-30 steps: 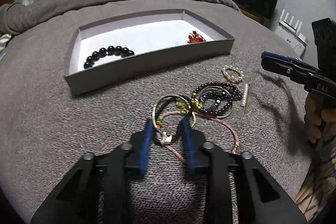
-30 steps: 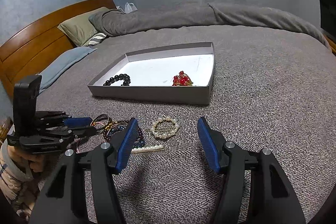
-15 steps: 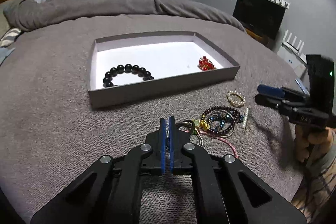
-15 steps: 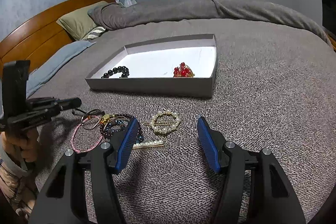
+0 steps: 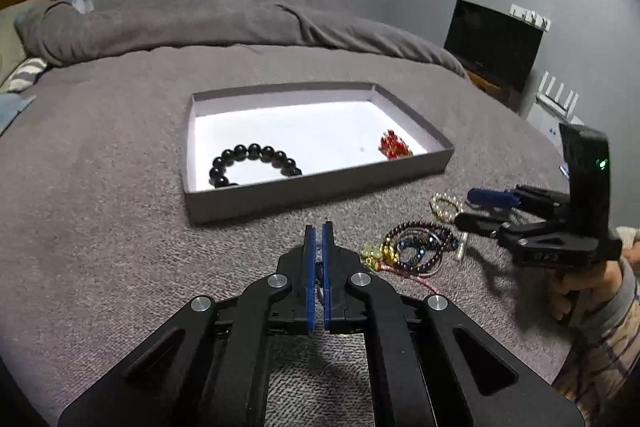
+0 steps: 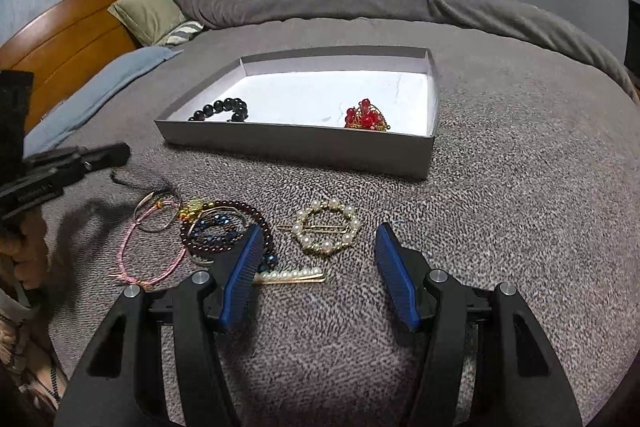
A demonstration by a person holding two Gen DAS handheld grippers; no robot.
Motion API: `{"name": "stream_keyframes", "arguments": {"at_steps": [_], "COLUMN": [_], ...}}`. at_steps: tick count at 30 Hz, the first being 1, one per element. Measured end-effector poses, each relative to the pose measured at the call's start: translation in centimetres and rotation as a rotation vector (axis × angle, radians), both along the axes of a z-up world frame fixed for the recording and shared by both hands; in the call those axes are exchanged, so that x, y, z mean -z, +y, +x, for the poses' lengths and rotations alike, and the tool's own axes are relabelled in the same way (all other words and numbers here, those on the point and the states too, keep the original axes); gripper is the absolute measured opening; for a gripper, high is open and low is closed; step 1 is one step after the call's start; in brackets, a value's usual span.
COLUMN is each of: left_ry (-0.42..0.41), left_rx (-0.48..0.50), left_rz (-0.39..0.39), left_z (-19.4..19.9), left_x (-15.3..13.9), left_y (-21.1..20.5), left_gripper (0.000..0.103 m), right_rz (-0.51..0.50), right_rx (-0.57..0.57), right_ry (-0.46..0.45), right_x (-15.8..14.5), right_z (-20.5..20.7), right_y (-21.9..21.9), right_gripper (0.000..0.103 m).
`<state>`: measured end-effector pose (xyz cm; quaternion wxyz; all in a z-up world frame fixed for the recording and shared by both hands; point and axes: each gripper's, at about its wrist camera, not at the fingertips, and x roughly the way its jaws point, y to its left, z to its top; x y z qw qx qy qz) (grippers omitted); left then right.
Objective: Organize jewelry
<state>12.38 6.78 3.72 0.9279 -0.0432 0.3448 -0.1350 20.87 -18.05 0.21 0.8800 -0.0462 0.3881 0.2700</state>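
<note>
We see two pieces already in the grey tray (image 6: 304, 143): the black bead bracelet (image 5: 256, 163) and the red ornament (image 6: 366, 115). Left on the bed are the pearl ring clip (image 6: 326, 227), pearl bar clip (image 6: 294, 275), dark bead bracelets (image 6: 224, 231) and pink cord (image 6: 148, 251). The left hand-held gripper (image 5: 319, 239) is clenched (whether on anything we cannot tell); the right hand-held gripper (image 6: 318, 259) is released.

Two tools (image 5: 319, 227) (image 6: 318, 259), one box (image 6: 296, 143).
</note>
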Motion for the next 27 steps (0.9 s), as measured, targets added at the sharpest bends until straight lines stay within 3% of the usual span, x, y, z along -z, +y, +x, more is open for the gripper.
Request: {"name": "stream_keyframes", "arguments": {"at_steps": [9, 10, 12, 17, 22, 27], "left_ry": [0.053, 0.069, 0.077, 0.102, 0.123, 0.143], "left_rx": [-0.033, -0.030, -0.034, -0.012, 0.051, 0.014], "left_rz": [0.016, 0.014, 0.014, 0.024, 0.052, 0.065], "left_z": [0.7, 0.9, 0.9, 0.9, 0.5, 0.5], "left_x": [1.1, 1.4, 1.6, 1.9, 2.3, 2.9], "left_y": [1.1, 1.2, 1.4, 1.5, 0.8, 1.5], "left_gripper": [0.005, 0.009, 0.026, 0.053, 0.054, 0.051], "right_rz": [-0.071, -0.074, -0.084, -0.078, -0.055, -0.028], "right_rx": [-0.017, -0.021, -0.019, -0.018, 0.016, 0.038], "right_ry": [0.018, 0.021, 0.028, 0.015, -0.024, -0.025], "right_x": [1.0, 1.1, 1.3, 1.2, 0.4, -0.1], "right_z": [1.3, 1.4, 1.6, 1.5, 1.4, 1.6], "right_y": [1.2, 1.3, 1.4, 1.2, 0.3, -0.5], "right_gripper": [0.057, 0.053, 0.042, 0.042, 0.041, 0.042]}}
